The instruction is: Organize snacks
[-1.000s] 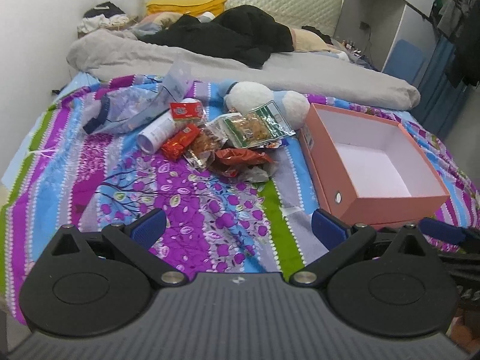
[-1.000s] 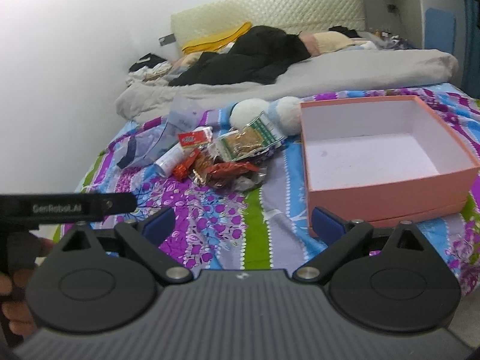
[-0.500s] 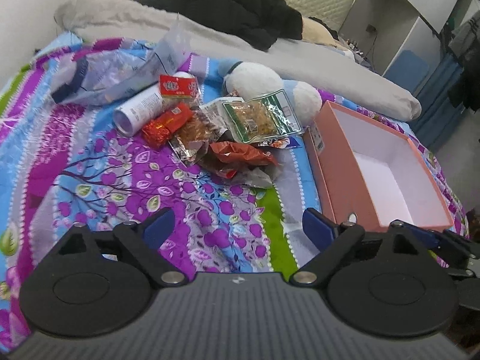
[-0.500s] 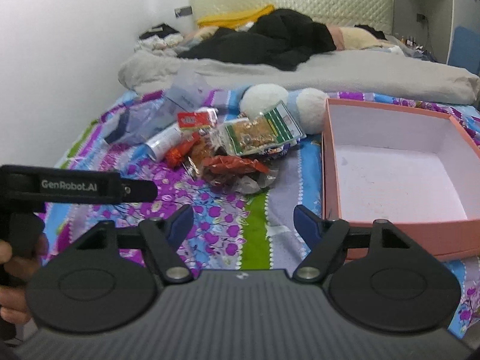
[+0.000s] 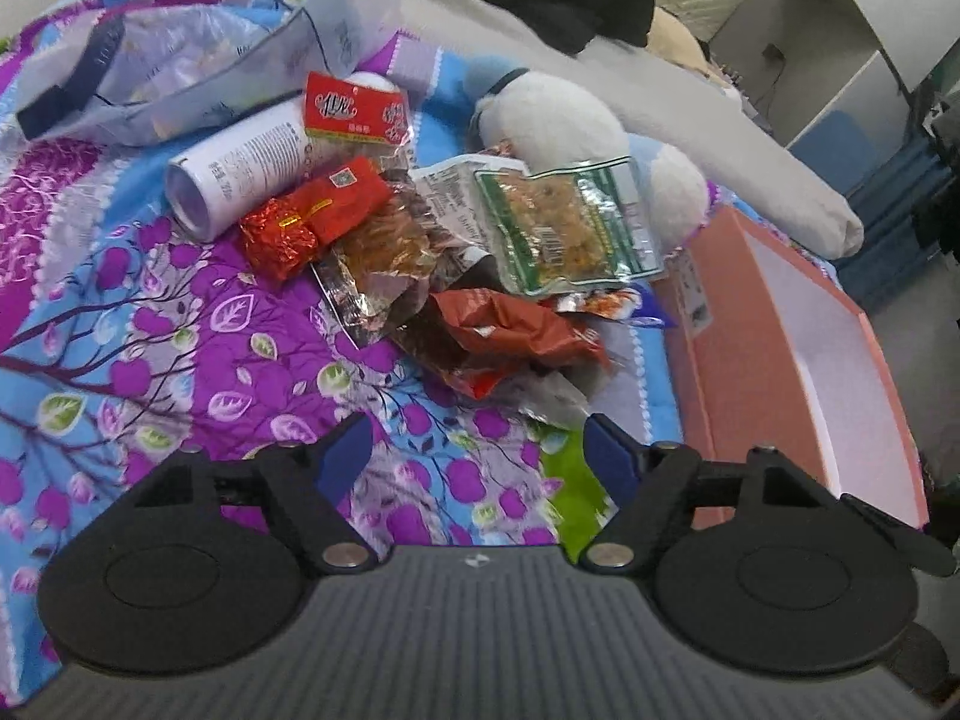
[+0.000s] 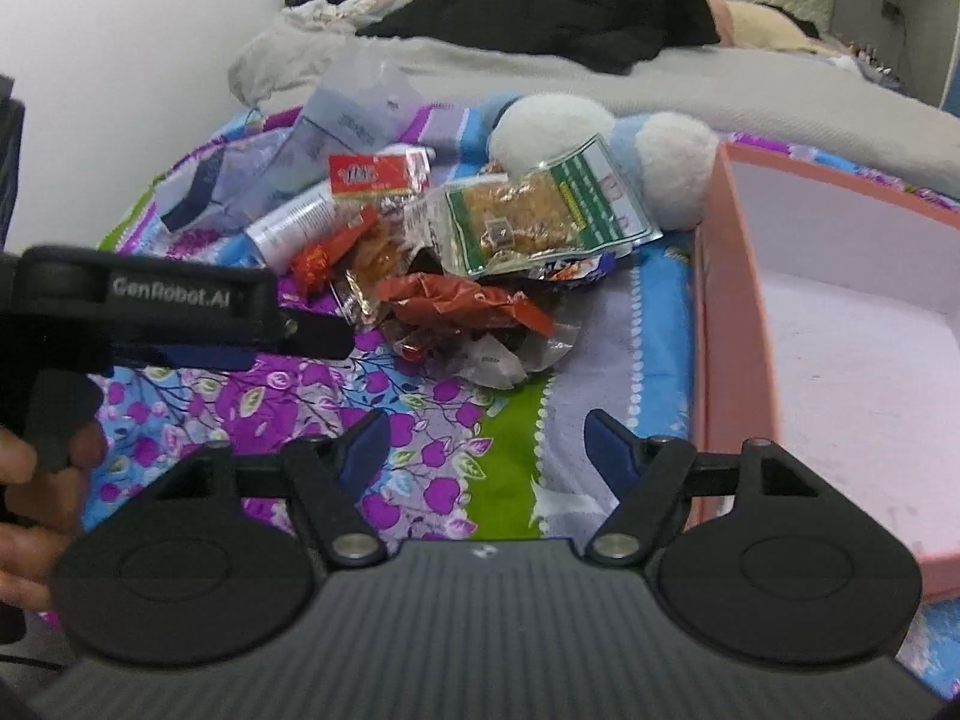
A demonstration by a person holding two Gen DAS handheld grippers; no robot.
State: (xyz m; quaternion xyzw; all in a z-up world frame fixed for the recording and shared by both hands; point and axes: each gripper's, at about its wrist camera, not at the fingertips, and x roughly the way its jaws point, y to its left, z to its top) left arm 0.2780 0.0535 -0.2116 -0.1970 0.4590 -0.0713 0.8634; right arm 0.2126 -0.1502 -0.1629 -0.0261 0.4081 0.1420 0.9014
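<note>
A heap of snack packets lies on the flowered bedspread (image 5: 180, 330): a red foil pack (image 5: 312, 219), a red-and-white packet (image 5: 355, 111), a clear green-edged bag (image 5: 567, 222), a crumpled red-brown wrapper (image 5: 510, 330) and a white tube (image 5: 240, 165). To its right stands an empty pink box (image 5: 798, 372) (image 6: 840, 324). My left gripper (image 5: 480, 456) hovers just short of the heap, jaws closing with nothing between them. My right gripper (image 6: 486, 438) is over the bedspread beside the box, jaws also closing on nothing. The same heap shows in the right wrist view, with the red-brown wrapper (image 6: 462, 300) nearest.
A white and blue plush toy (image 5: 552, 114) lies behind the heap, and a translucent plastic bag (image 5: 180, 72) at the back left. A grey blanket and dark clothes cover the far bed. In the right wrist view a hand (image 6: 36, 498) holds the other gripper's handle at the left.
Both grippers have come down and forward toward the snack heap, which now looms larger. The jaws of both have narrowed. Nothing has been taken hold of.
</note>
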